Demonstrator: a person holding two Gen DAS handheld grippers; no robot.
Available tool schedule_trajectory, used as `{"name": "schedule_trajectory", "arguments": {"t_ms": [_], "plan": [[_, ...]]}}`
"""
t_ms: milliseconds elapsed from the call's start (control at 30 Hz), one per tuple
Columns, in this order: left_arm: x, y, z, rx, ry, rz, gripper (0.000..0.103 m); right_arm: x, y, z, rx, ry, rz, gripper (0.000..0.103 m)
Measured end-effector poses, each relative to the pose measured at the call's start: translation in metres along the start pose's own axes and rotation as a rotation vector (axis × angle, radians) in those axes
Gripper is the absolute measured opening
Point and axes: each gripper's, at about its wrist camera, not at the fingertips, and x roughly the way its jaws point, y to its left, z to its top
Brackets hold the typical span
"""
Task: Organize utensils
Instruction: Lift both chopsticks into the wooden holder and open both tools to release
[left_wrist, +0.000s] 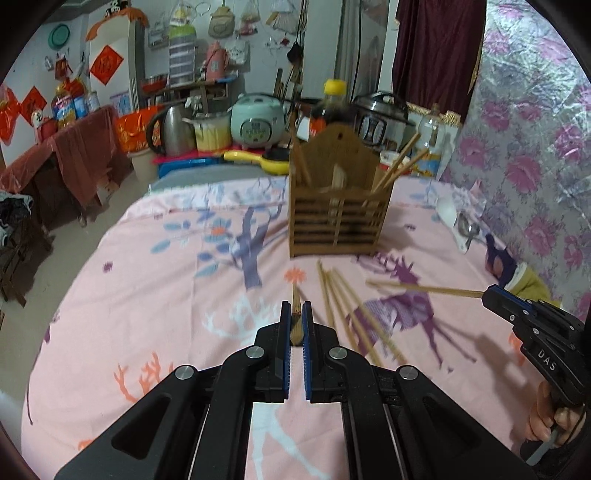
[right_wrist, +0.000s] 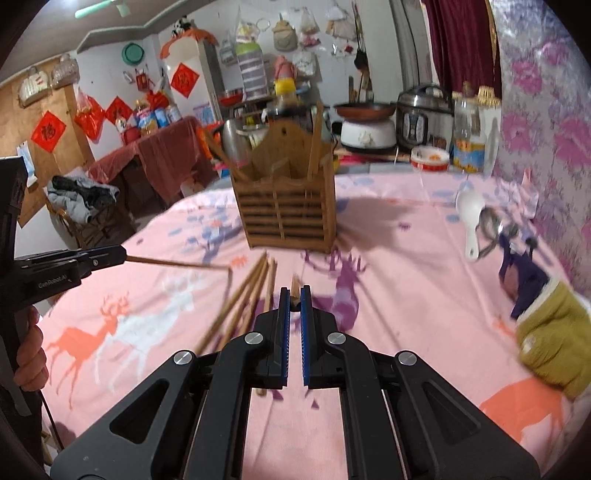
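My left gripper (left_wrist: 296, 314) has its fingers clamped on a single chopstick (left_wrist: 296, 317), which runs forward between the blue pads and pokes out past the tips. In the right wrist view that same gripper (right_wrist: 123, 256) shows at the left edge, its chopstick (right_wrist: 177, 263) reaching out level above the pink, deer-printed cloth that covers the surface (right_wrist: 406, 295).

My right gripper (right_wrist: 294, 295) is likewise pinched tight on a chopstick of its own (right_wrist: 294, 291), only a short stub showing between the pads. From the left wrist view this gripper (left_wrist: 487, 293) sits at the right, with its chopstick (left_wrist: 424, 288) stretching leftward over the cloth.

A loose bundle of chopsticks (left_wrist: 347, 306) lies on the cloth between the two grippers, fanned out and pointing roughly toward the holder. The wooden slatted utensil holder (left_wrist: 338, 214) stands upright further back, in the middle of the surface, with a few chopsticks (left_wrist: 399, 166) already leaning inside it.

At the right, near the flowered wall, a white spoon (right_wrist: 469, 214) and a metal spoon (right_wrist: 491, 225) lie side by side, just beside a yellow-green cloth bundle (right_wrist: 550, 347).
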Motion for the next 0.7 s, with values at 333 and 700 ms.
{"name": "schedule_trajectory", "arguments": {"t_ms": [333,700], "plan": [[-0.013,-0.022,0.045,0.029,-0.04,-0.053,0.006,-0.018,0.017,0.037,-0.048,-0.075,0.009,0.006],[-0.028,-0.044,0.103,0.084,-0.135,-0.044,0.006,-0.022,0.015,0.086,-0.045,-0.166,0.01,0.006]]}}
